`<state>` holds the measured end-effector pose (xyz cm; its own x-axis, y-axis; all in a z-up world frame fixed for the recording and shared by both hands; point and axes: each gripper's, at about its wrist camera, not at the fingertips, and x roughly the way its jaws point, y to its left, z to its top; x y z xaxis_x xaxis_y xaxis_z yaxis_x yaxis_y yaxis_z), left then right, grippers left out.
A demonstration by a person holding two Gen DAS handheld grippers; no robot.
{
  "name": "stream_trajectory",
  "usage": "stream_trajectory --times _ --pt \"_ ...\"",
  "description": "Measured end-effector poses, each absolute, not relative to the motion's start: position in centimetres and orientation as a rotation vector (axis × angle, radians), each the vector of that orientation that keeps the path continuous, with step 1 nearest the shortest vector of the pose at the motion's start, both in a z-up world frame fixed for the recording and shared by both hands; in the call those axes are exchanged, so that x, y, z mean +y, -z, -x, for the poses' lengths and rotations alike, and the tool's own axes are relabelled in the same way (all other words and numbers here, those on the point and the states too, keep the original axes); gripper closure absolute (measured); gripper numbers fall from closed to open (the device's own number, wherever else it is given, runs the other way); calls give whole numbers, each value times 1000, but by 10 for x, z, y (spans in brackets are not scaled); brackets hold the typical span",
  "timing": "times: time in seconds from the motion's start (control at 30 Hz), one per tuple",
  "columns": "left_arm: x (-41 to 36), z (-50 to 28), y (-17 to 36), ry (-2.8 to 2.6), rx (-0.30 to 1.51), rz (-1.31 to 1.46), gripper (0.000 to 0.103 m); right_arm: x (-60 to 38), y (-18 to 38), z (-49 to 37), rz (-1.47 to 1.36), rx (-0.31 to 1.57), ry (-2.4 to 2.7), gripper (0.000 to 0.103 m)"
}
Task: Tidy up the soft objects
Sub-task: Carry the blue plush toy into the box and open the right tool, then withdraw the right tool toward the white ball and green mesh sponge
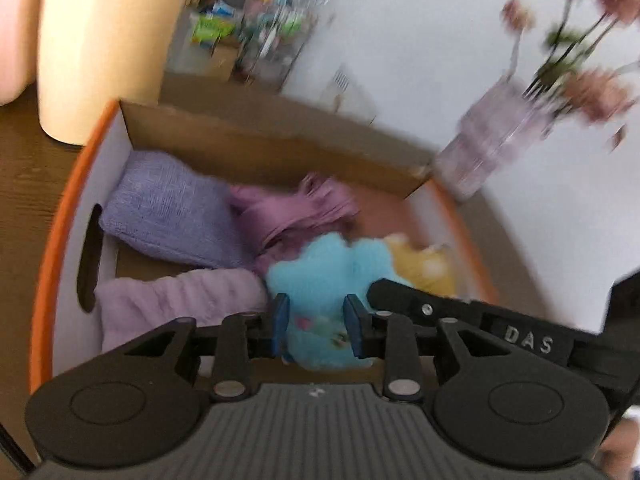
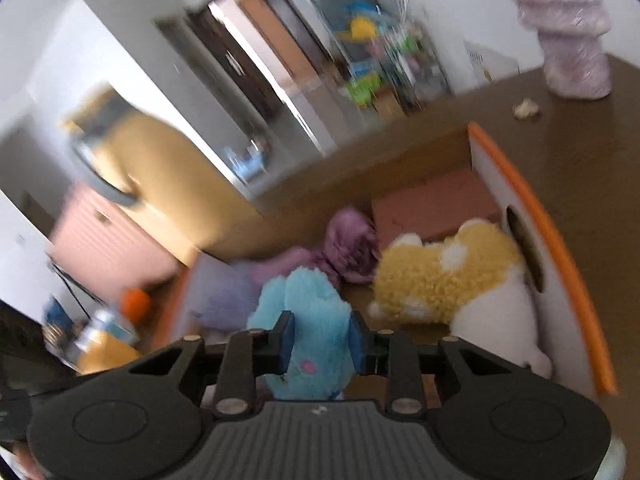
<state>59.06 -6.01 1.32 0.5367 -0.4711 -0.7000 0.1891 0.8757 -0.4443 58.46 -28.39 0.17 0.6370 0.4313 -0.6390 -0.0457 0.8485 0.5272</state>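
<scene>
A blue plush toy [image 1: 328,272] sits low in an orange-rimmed cardboard box [image 1: 52,232]. My left gripper [image 1: 319,326] is shut on the toy's lower part. My right gripper [image 2: 322,340] is shut on the same blue plush toy [image 2: 304,308]; its black body also shows in the left wrist view [image 1: 460,312]. Inside the box lie a lavender towel [image 1: 168,208], a purple cloth [image 1: 296,208], a pale pink fluffy cloth [image 1: 180,300] and a yellow-and-white plush [image 2: 444,276]. The box rim [image 2: 560,248] curves along the right.
A tall yellow container [image 1: 108,40] and a pink one [image 1: 16,28] stand left of the box on the brown table [image 2: 580,152]. A wrapped vase with pink flowers [image 1: 500,132] stands behind the box. A small crumpled scrap [image 2: 526,109] lies on the table.
</scene>
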Motion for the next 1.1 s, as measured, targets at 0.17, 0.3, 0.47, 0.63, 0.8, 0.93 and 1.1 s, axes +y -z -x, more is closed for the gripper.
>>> stream_trajectory --times 0.17,0.3,0.47,0.63,0.8,0.93,1.1 --pt "-66 -601 4 353 944 271 79 -265 8 -600 -378 895 -233 74" --pt "-62 -593 -6 340 913 238 71 -263 1 -601 -344 909 -222 70" --pt "-46 -561 -50 318 816 202 56 -278 -49 -567 -252 807 -237 59" --pt "-16 -495 -79 244 740 114 39 -314 -95 -489 -113 673 -236 44" --pt "11 -406 -94 126 598 -30 30 -356 -108 -413 -48 593 -192 44" --pt "10 -372 -103 136 584 -7 29 -364 -112 -384 -74 562 -205 44" --pt "-7 -344 -111 141 541 -40 28 -354 -119 -353 -60 498 -236 42"
